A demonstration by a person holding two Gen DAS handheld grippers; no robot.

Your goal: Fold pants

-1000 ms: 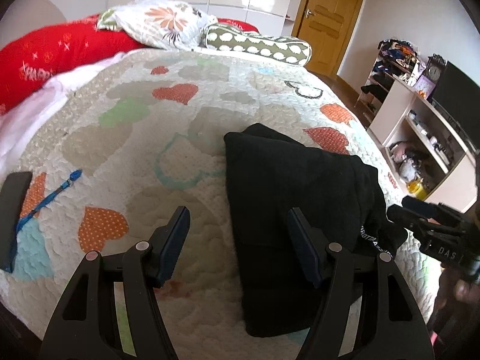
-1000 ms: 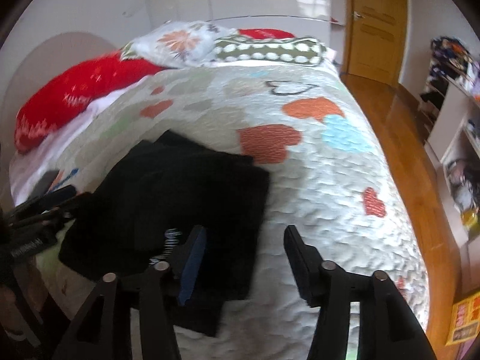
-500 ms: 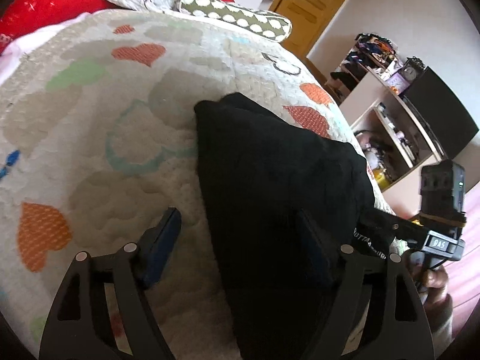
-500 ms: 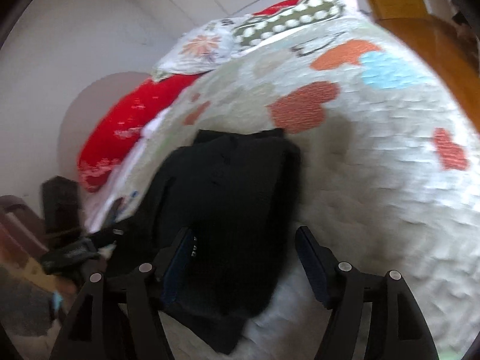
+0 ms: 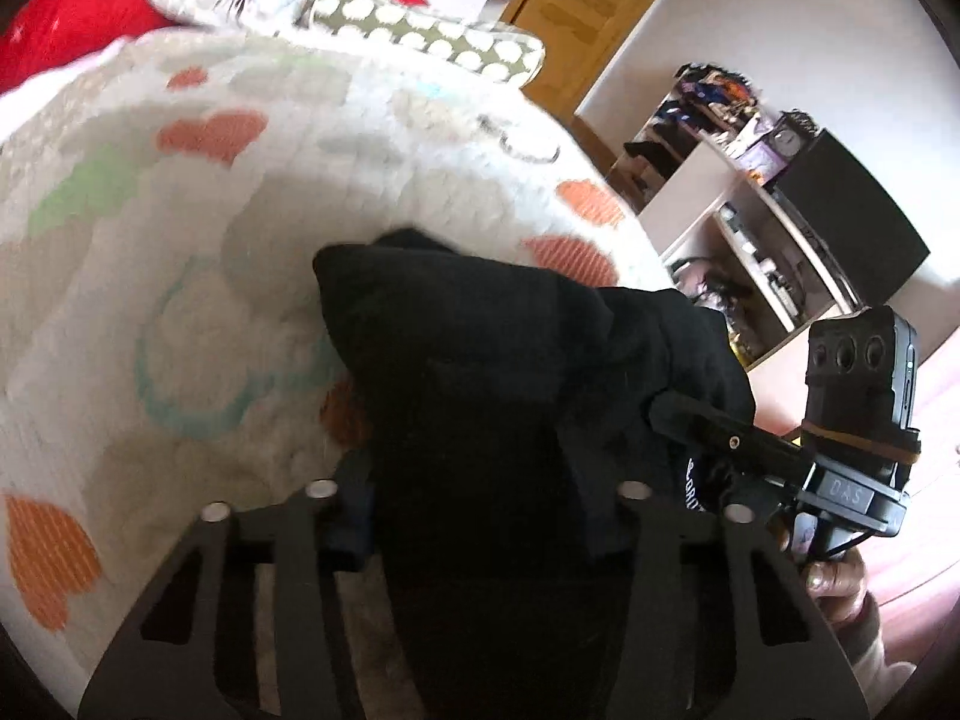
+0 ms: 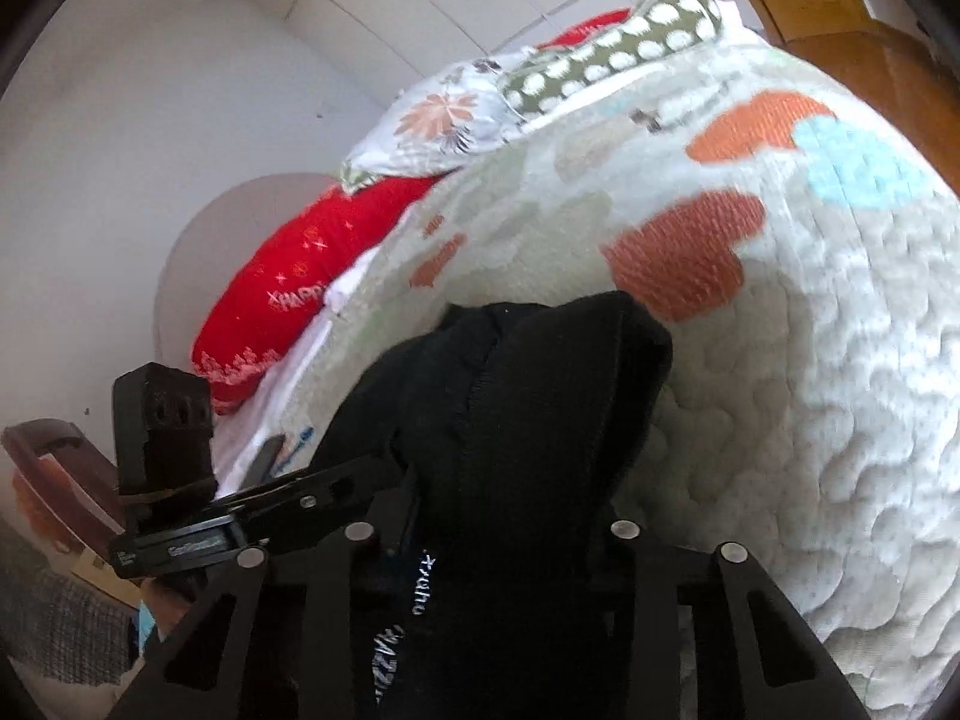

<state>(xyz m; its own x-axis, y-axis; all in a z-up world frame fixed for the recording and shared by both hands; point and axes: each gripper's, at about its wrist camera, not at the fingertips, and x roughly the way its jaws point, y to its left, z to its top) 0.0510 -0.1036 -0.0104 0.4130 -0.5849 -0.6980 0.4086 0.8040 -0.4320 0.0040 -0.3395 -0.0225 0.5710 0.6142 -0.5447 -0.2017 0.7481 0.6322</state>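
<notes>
Pinching black pants point(image 5: 480, 396) on quilt point(image 5: 180, 300): left gripper point(image 5: 480, 516), right gripper point(image 6: 498, 534); jaws just closed.

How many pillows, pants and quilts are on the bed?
Pillows: 3 – red pillow, flowered pillow, spotted pillow
Pants: 1 – black pants
Quilts: 1 – heart quilt
Total: 5

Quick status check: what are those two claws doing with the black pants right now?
Left gripper and right gripper have just closed on the black pants. Pants bunched on the quilt, fold unfinished. Nothing in the way.
</notes>
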